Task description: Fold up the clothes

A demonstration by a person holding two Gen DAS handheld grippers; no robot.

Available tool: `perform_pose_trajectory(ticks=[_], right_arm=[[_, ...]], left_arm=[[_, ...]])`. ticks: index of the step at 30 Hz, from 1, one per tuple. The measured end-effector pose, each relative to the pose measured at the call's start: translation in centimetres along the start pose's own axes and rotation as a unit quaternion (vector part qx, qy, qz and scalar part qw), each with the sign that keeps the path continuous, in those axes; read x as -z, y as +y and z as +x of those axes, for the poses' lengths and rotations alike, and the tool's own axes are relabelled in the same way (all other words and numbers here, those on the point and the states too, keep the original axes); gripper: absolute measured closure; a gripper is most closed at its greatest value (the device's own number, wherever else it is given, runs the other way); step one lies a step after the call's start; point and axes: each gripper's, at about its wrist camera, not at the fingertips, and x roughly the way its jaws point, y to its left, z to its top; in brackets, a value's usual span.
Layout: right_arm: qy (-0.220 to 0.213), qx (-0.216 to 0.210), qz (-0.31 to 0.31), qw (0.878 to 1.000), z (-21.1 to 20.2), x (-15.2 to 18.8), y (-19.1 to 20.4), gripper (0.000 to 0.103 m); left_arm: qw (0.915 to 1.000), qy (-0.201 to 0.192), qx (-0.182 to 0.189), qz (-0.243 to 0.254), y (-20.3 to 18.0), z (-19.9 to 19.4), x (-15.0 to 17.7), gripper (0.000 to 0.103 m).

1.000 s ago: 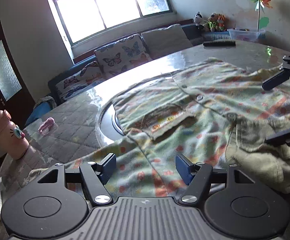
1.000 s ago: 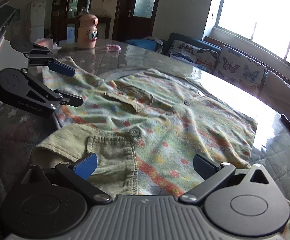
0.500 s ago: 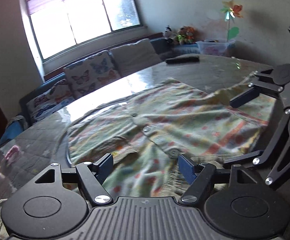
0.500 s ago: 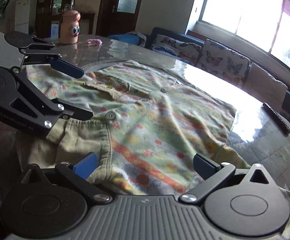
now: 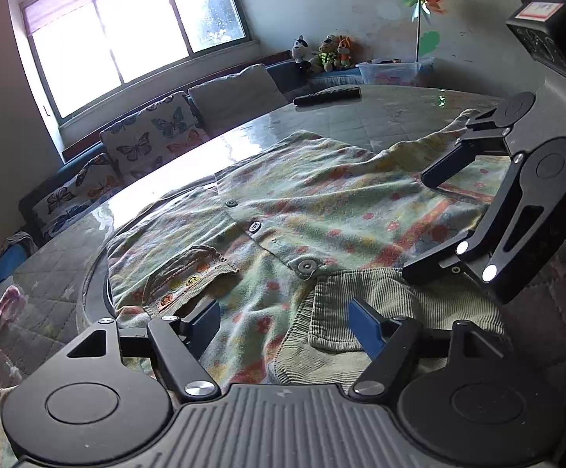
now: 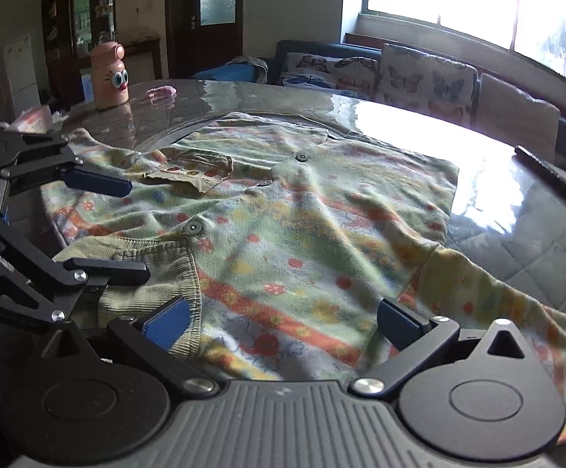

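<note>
flowery green button-up fleece shirt [image 5: 322,202] lies flat, unfolded; left tool [image 5: 285,321] and right tool [image 6: 283,321] both spread, empty, next need to pinch its near hem

A pale green, flower-patterned fleece button-up shirt [image 5: 322,210] with corduroy pockets is lying spread flat, buttoned front facing up, across the round table.

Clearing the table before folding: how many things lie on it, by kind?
Garments: 1, the floral shirt
Bottles: 1, the pink bottle
Remotes: 1, the black remote
Small pink items: 1, the pink item
Total: 4
</note>
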Motion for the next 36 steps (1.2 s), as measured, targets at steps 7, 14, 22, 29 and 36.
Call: perform_pose_trajectory(ticks=[7,14,22,29,36], right_arm=[[-0.018,-0.014,0.027,0.999,0.1,-2.5,-2.1,0.0],[-0.009,-0.027,0.078,0.997,2.8,-5.3,-5.9,0.0],[0.019,-0.062,0.08,0.995,6.2,-6.7,-7.2,0.0],[0.028,-0.039,0.089,0.995,9.0,-8.0,-10.5,0.0],[0.032,-0.033,0.092,0.995,12.1,-10.5,-13.0,0.0]], left_arm=[[1.0,0.002,0.007,0.006,0.3,-0.2,-0.7,0.028],[0.9993,-0.024,0.022,-0.019,1.3,0.3,-3.2,0.028],[0.9954,0.008,0.095,-0.005,-0.7,3.4,-3.2,0.046],[0.9939,0.008,0.11,-0.007,-0.3,3.6,-3.0,0.046],[0.9935,0.007,0.114,-0.008,-0.2,3.7,-2.9,0.046]])
